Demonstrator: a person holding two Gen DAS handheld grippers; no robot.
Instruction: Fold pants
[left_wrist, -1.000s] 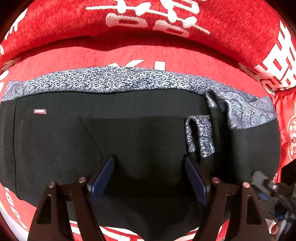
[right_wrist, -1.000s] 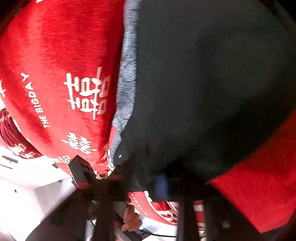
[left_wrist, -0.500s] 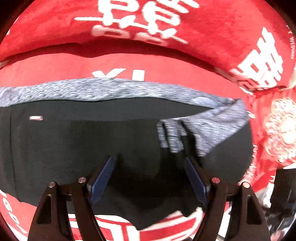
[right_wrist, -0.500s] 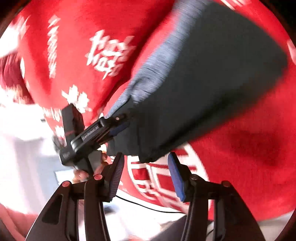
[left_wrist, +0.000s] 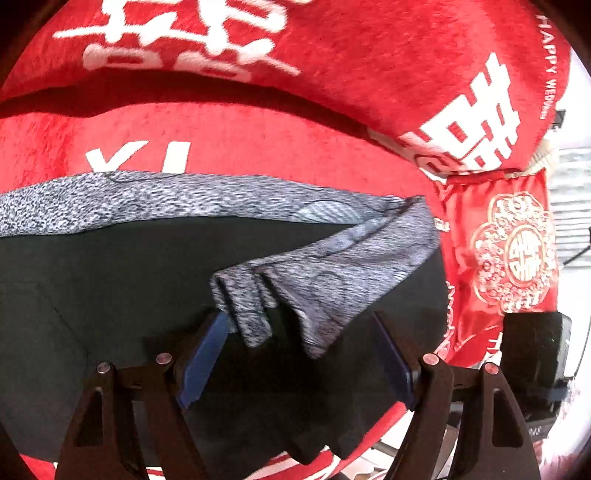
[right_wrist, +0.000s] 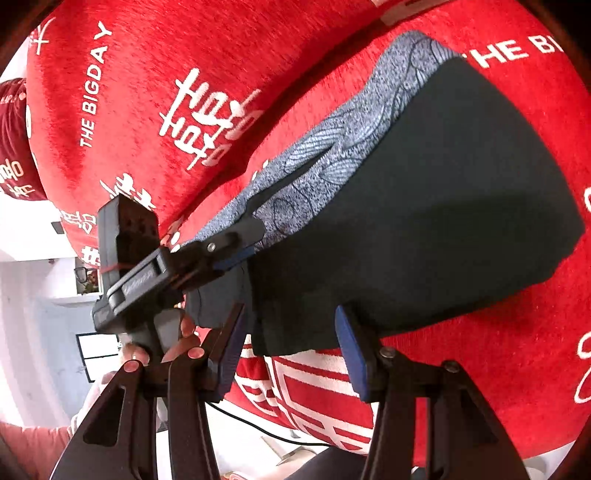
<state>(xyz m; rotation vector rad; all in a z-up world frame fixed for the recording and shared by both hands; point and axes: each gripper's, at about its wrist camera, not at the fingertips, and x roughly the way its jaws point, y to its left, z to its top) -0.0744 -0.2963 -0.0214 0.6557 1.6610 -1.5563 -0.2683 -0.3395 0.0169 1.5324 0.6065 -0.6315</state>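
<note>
Black pants (left_wrist: 129, 277) with a grey patterned waistband (left_wrist: 147, 195) lie flat on a red seat. One end of the waistband is folded over (left_wrist: 314, 280) and hangs between the pads of my left gripper (left_wrist: 297, 362). The jaws stand wide and do not press on it. The right wrist view shows the pants (right_wrist: 443, 203) from the side, with the left gripper (right_wrist: 236, 247) at their waistband corner. My right gripper (right_wrist: 291, 350) is open, and the near black edge of the pants lies just past its tips, free of both pads.
A red back cushion with white characters (left_wrist: 332, 55) rises behind the pants. A red embroidered pillow (left_wrist: 513, 258) sits at the right, with a black device block (left_wrist: 532, 354) below it. A person's hand (right_wrist: 181, 339) holds the left gripper. A cable (right_wrist: 258, 428) runs below the seat edge.
My right gripper has opened, let go of the pants' edge and drawn back. The left view has swung right, and the folded waistband end now sits between the left jaws.
</note>
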